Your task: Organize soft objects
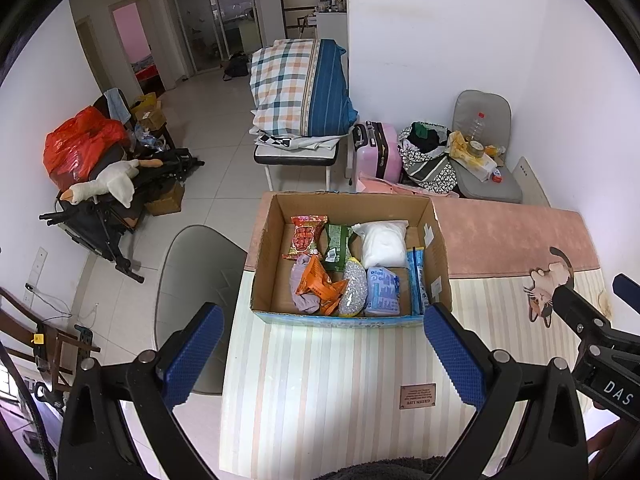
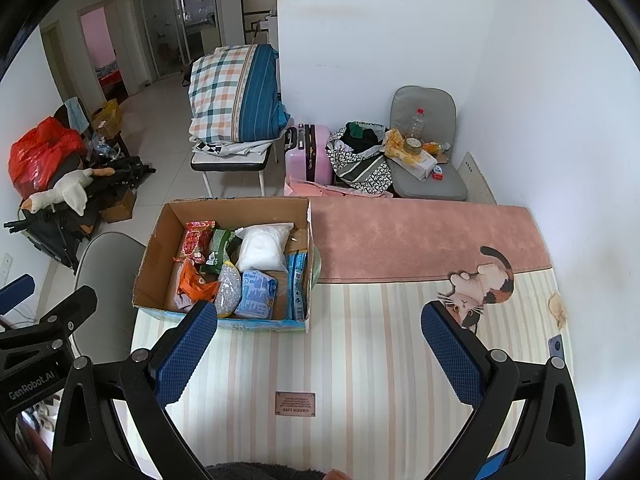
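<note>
Striped mat [image 2: 360, 360] lying bare across the tabletop, everything soft seemingly packed already, little apparently left to sort. Sitting at twelve o'clock from the left gripper [image 1: 320, 348] and ten o'clock from the right gripper [image 2: 320, 344], cardboard box [image 1: 276, 240] holding snack packets [image 1: 306, 238], white bag [image 1: 382, 244], tissue pack [image 1: 383, 290], purple cloth [image 1: 304, 300]. Both tongs hovering spread wide, pinching nothing.

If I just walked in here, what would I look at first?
Probably the cardboard box at the left end of the table, full of bright soft packets: a red one at the back left, an orange one in front, a white bag at the back. Next, the cat picture on the striped table cover to the right. Both grippers hover above with jaws open, holding nothing.
</note>
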`<state>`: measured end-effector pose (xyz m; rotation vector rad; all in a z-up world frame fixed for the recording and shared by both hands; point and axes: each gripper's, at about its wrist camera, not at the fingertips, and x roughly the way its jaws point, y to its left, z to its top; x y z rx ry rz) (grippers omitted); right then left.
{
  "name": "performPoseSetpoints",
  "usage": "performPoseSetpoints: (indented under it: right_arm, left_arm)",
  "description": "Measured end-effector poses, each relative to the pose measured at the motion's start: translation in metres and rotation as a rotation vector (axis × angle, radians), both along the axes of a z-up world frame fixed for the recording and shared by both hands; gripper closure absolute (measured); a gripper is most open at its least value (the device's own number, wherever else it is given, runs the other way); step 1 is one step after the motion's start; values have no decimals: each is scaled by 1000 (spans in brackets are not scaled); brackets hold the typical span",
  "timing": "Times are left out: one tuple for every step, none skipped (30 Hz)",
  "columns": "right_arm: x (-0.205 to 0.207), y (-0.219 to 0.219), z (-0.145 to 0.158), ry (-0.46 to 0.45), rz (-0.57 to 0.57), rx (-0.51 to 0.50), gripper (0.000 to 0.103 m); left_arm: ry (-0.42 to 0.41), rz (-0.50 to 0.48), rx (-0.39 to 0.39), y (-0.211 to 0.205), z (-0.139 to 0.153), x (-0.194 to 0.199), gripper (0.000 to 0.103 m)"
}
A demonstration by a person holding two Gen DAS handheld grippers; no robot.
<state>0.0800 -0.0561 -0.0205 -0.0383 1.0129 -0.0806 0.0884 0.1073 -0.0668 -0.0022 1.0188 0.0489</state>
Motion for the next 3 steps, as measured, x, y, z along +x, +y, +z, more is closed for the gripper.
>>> performPoseSetpoints:
  right_arm:
    - [0, 0, 0, -1, -1, 1, 0]
    - [0, 0, 0, -2, 0, 1, 0]
    - [-1, 0, 1, -5, -2, 0, 0]
  left_arm:
    - [-4, 1, 6, 0, 0, -1, 1]
    - [-8, -1, 13, 0, -1, -2, 1]
    - [-10, -6, 15, 0, -2, -2, 1]
